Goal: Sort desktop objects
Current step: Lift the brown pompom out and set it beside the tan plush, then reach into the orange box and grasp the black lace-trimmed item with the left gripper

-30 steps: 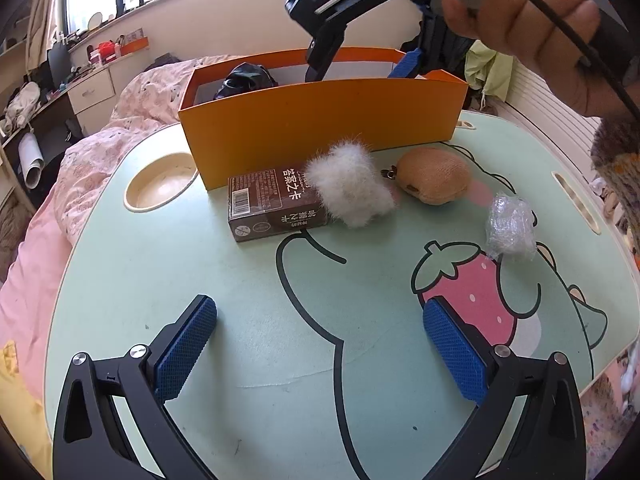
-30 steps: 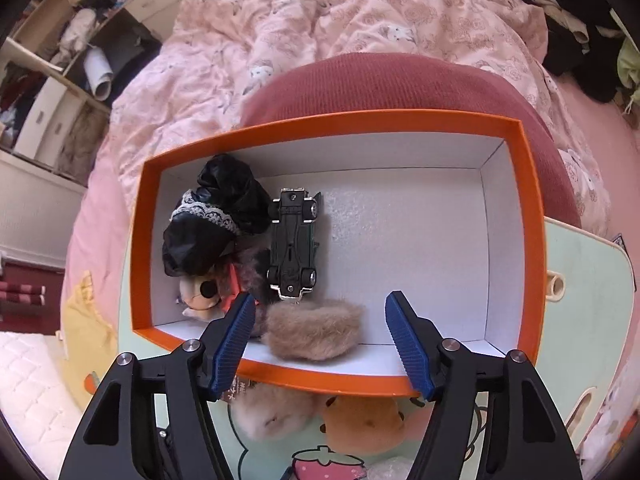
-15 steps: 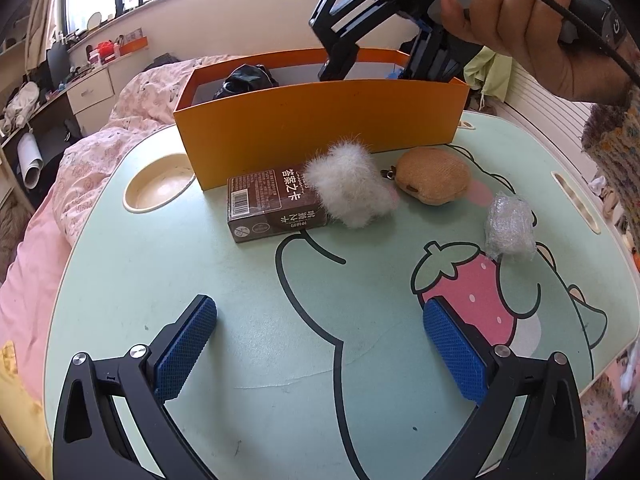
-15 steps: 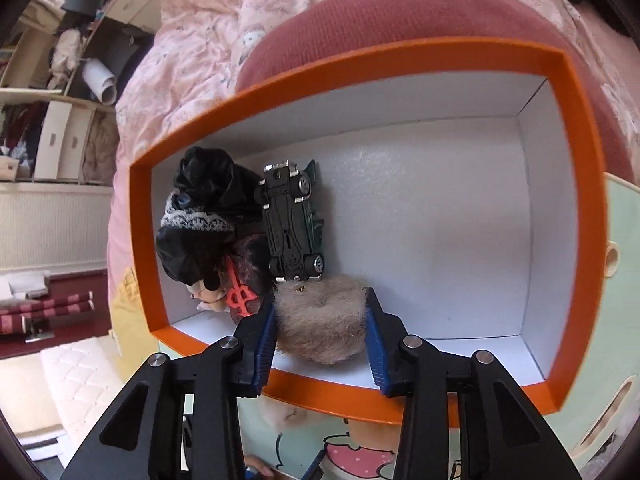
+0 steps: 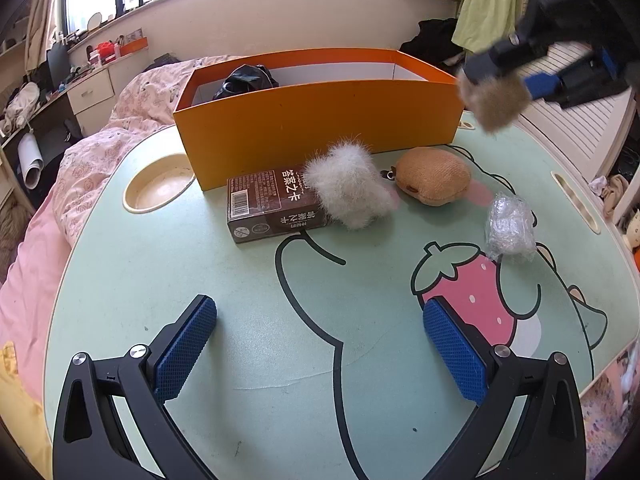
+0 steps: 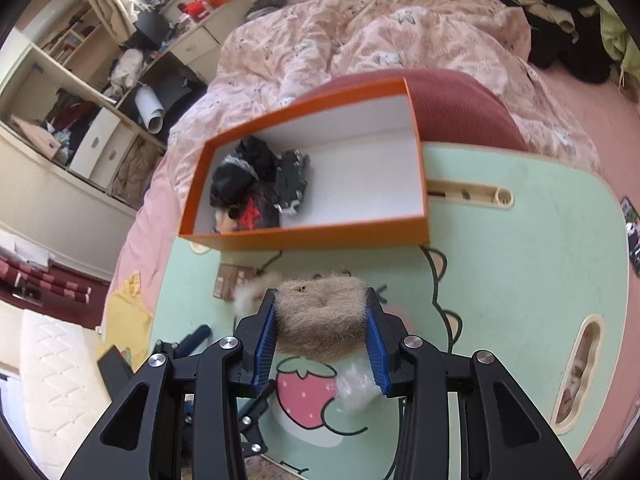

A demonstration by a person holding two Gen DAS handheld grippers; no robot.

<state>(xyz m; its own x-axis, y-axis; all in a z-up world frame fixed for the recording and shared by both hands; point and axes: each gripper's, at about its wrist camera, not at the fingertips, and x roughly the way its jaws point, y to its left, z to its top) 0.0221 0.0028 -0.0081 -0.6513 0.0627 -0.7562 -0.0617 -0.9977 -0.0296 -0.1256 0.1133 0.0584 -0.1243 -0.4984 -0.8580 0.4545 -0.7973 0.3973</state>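
Two toys (image 6: 256, 188) inside box (image 6: 304, 236), right-wrist only

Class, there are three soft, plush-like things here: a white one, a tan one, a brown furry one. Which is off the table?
The brown furry ball: the right gripper clamps it above the table, while the white fluffy toy and tan plush lie on it.

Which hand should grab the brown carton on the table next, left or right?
Left. The left gripper is open and empty, facing the brown carton. The right gripper is shut on a brown fuzzy ball, so it probably must set that down first.
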